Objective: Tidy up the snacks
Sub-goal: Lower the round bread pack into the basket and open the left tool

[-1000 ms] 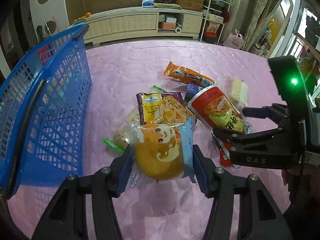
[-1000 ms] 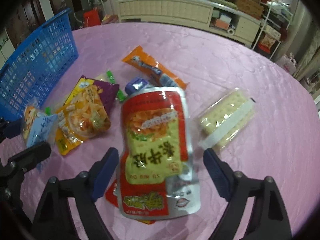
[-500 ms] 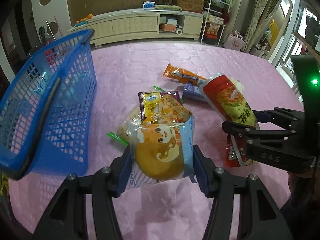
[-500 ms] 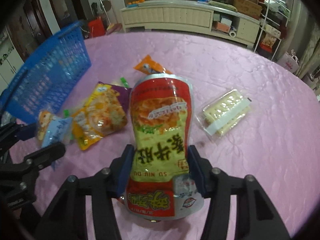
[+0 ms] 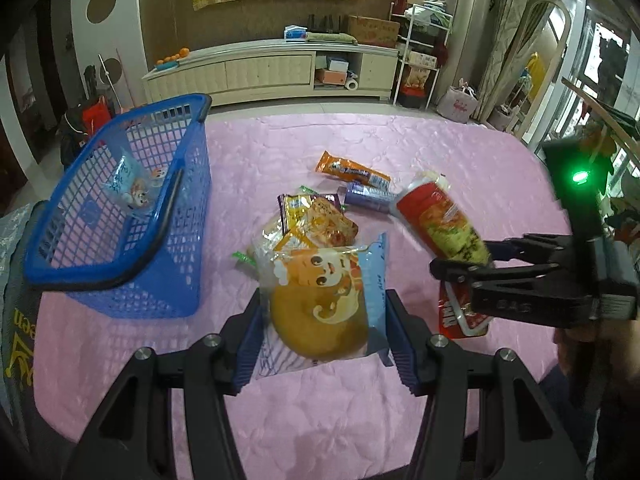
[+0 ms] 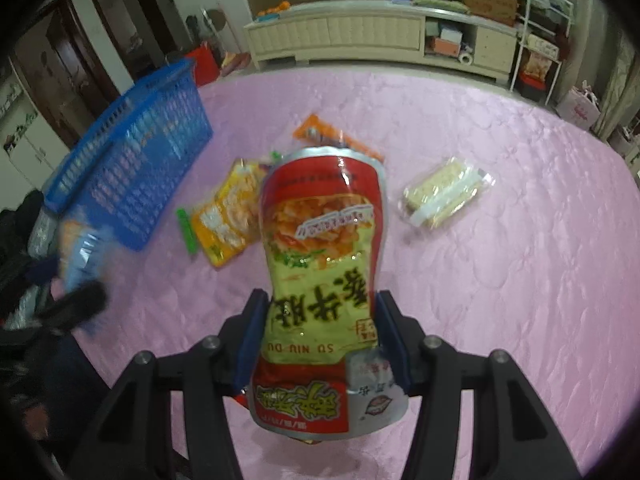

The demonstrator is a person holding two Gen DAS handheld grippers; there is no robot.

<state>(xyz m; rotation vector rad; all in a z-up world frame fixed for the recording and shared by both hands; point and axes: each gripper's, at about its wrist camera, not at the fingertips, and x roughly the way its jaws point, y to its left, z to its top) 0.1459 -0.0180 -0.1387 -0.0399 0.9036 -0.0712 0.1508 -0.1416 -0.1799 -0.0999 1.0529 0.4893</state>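
Observation:
My left gripper [image 5: 324, 320] is shut on a bread packet [image 5: 320, 300] with an orange cartoon print, held above the pink tablecloth. The blue basket [image 5: 80, 280] stands to its left with one small packet [image 5: 132, 188] inside. In the right wrist view my right gripper [image 6: 320, 332] is shut on a red and yellow snack pouch [image 6: 320, 248], lifted off the table. The left wrist view shows that pouch [image 5: 440, 224] tilted in the right gripper [image 5: 472, 264] at the right. The basket [image 6: 132, 152] lies to the far left of the right gripper.
A yellow snack bag [image 5: 316, 224], an orange stick pack [image 5: 352, 170] and a purple packet [image 5: 366, 196] lie mid-table. A clear cracker pack [image 6: 444, 196] lies to the right. A cream sideboard [image 5: 272, 68] stands beyond the table.
My right gripper shut on the red pouch and lifted it off the table. My left gripper rose with the bread packet, and the basket's inside came into view.

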